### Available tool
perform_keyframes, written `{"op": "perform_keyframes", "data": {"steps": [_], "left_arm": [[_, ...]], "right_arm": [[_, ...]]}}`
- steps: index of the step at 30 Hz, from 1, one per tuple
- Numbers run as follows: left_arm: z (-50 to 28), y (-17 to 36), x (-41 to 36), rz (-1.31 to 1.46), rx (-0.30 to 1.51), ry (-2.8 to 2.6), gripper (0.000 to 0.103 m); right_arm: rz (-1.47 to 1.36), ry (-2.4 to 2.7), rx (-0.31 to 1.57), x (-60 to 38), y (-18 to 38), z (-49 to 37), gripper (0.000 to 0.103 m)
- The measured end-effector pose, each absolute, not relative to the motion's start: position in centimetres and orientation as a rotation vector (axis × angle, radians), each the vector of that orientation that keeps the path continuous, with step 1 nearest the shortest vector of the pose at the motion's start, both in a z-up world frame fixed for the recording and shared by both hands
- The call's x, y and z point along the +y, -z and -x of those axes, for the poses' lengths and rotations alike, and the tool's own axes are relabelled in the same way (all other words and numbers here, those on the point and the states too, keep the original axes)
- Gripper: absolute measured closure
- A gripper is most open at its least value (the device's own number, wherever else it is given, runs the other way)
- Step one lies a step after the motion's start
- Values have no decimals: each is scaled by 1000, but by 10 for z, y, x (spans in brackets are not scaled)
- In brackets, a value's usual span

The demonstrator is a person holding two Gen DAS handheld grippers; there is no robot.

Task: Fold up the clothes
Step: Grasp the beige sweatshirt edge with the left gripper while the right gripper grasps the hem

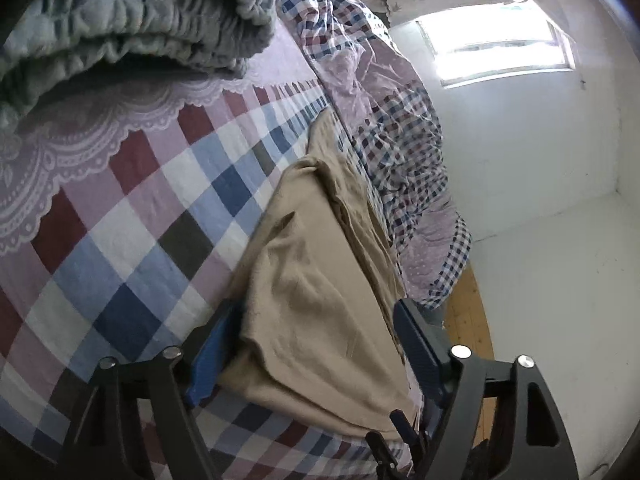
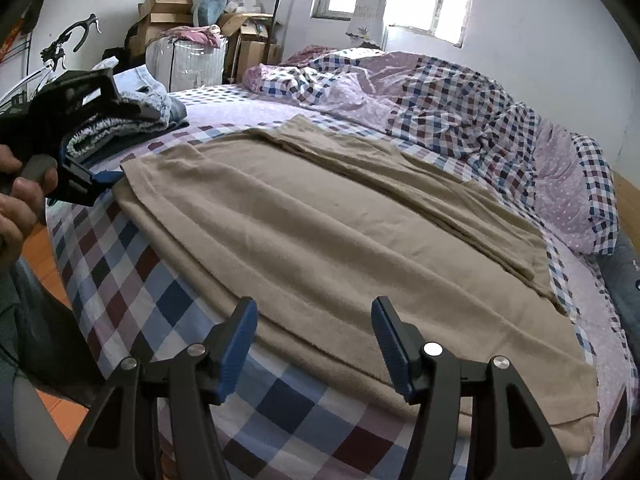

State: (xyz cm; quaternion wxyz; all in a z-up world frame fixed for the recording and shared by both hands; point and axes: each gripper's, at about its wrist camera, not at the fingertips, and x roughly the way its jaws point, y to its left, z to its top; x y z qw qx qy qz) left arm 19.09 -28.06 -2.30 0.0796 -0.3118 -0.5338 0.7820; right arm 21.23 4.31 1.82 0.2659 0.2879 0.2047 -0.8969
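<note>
A beige garment (image 2: 328,224) lies spread flat on the checked bedsheet (image 2: 132,280), with one part folded over along its far side. In the right wrist view my right gripper (image 2: 316,332) is open, its blue pads (image 2: 240,340) either side of the garment's near edge with nothing pinched. A hand holds my left gripper (image 2: 100,178) at the garment's left corner. The left wrist view shows the left gripper (image 1: 316,340) open, with the corner of the beige garment (image 1: 312,280) lying between its wide-apart fingers (image 1: 212,348).
Folded grey-blue clothes (image 2: 136,112) are stacked on the bed to the left, also filling the top left as folded clothes (image 1: 140,20). A crumpled checked quilt (image 2: 460,104) runs along the far side. Cardboard boxes (image 2: 168,0) and a bicycle (image 2: 60,52) stand behind. Wooden floor (image 1: 468,320) lies beyond the bed edge.
</note>
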Motion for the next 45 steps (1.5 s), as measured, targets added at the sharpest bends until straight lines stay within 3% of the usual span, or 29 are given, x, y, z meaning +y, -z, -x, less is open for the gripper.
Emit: {"op": "perform_keyframes", "data": {"steps": [7,10,13,16,24,36,45], "left_arm": [[-192,16,-282,872,-1600,-2325,48],[-190,17,-281,900,-1592,-2330,51],[-186,20,-281,944,-1595,-2339,70],[-190,17,-285,899,-1608,-2336,81],[-185,14,-283,927,-1583,-2298,87],[-183,23,-282,1190,-1484,-2445,86],[-186,20,-278,1149,-1462,-2384,86]], "right_arm": [[-716,2427,607,31,-23,-221,40],[-679,2429,621,24,-28,-225,40],[-631,2431,622,14,-32,-229,40],[-598,2426,625,5,-34,-232,40],[-587,2379,573,-23,-38,-231,40],[-574,2266,564,-73,-33,-242,40],[-586,2246,591,-78,-27,-241,40]]}}
